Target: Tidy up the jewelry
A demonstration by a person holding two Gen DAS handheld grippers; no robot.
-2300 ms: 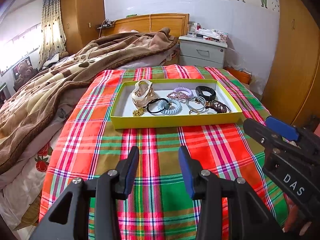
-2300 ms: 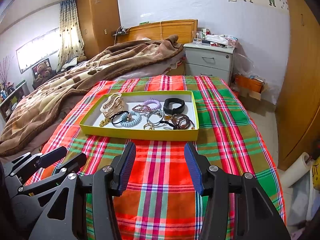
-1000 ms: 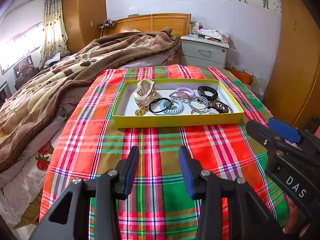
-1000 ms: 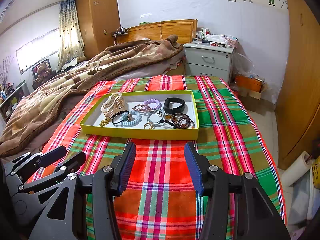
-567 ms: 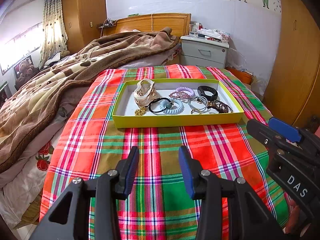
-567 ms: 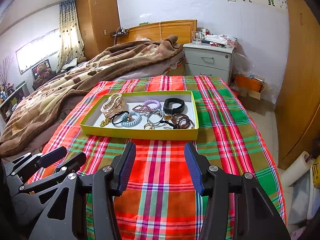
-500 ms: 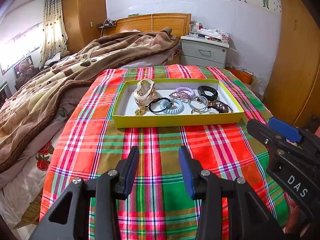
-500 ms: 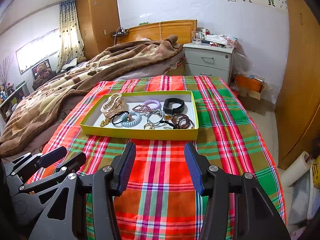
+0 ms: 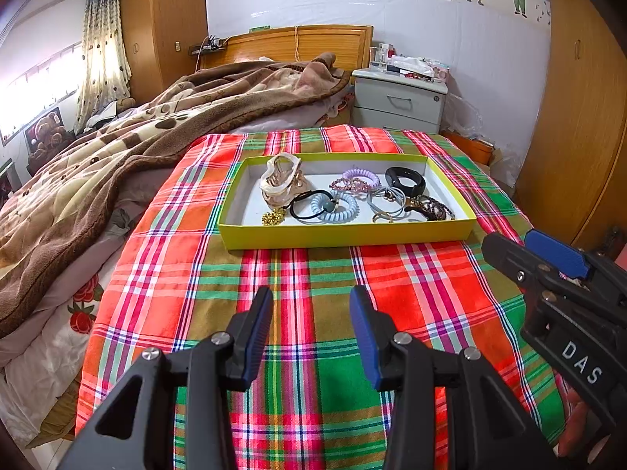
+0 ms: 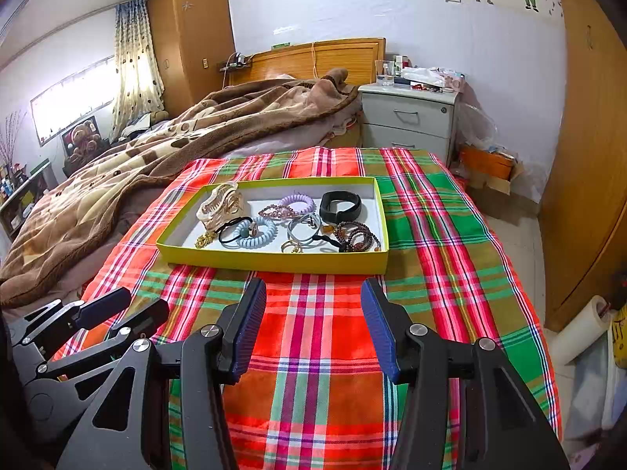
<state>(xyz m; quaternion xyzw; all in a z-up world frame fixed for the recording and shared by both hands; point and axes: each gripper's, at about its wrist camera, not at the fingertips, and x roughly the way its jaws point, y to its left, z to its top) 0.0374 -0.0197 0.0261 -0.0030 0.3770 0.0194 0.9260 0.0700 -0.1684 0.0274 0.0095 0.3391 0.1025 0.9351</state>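
**Both tools spread wide over the bed, jewelry tray ahead**

The bed [image 9: 305, 282] wears a red-and-green plaid cover, with a brown blanket [image 9: 129, 133] heaped along its left side; a grey nightstand [image 10: 407, 117] stands beside the headboard; on the plaid sits a yellow-rimmed tray [image 9: 345, 235], holding a cream claw clip [image 9: 280, 180], black band [image 9: 405, 180], pale-blue coil tie [image 9: 335, 207], lilac coil tie [image 9: 360, 176] and dark bead bracelets [image 10: 356, 235]; the left tool [image 9: 309, 313] hangs above the cover well short of the tray, fingers wide apart, gripping nothing; the right tool [image 10: 313, 305] likewise wide and unladen.
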